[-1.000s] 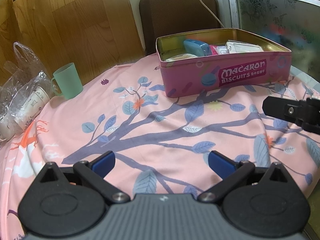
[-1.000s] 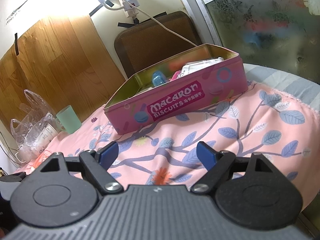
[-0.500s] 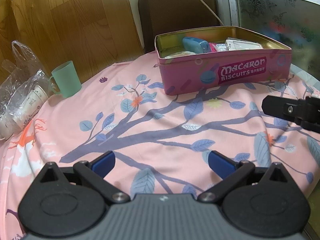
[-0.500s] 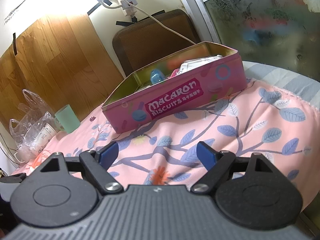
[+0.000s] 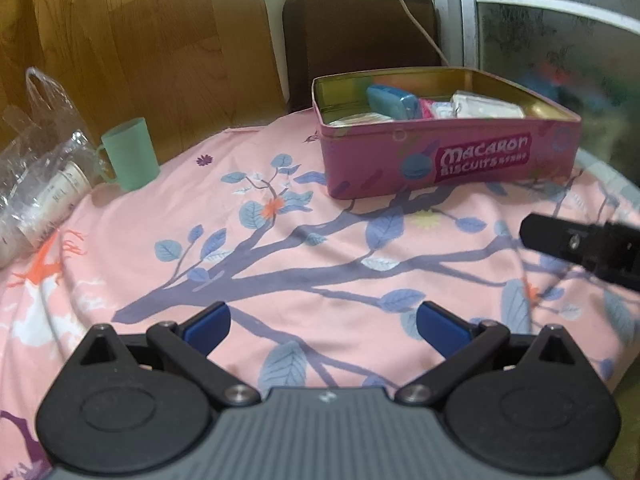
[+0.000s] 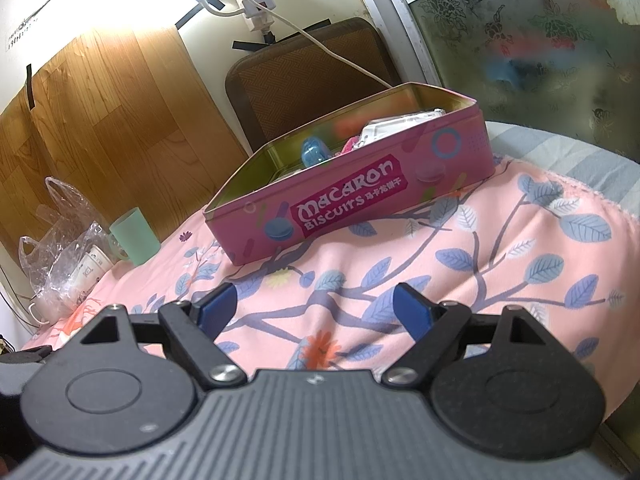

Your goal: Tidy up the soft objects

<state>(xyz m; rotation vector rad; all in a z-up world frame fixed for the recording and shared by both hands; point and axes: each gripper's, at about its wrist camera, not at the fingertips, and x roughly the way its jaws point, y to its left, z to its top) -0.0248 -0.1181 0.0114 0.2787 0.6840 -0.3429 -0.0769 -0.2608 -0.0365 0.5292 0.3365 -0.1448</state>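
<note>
An open pink biscuit tin (image 5: 452,156) (image 6: 360,200) stands at the far side of the pink floral cloth. Inside it lie a blue soft packet (image 5: 394,102) (image 6: 311,153), a white packet (image 5: 486,106) (image 6: 404,126) and pink items. My left gripper (image 5: 322,326) hangs open over bare cloth, well short of the tin, with nothing between its blue pads. My right gripper (image 6: 316,306) is also open and empty, closer to the tin's front wall. One of its black fingers (image 5: 580,240) shows at the right edge of the left wrist view.
A green cup (image 5: 130,152) (image 6: 134,236) and a clear plastic bag with white containers (image 5: 40,176) (image 6: 68,264) sit at the left by the wooden panel. A brown chair back (image 5: 360,28) stands behind the tin. A frosted glass door (image 6: 540,40) is on the right.
Both views have drifted slightly, so the tin sits a little lower in the right wrist view. Both grippers stay open and nothing on the cloth has moved.
</note>
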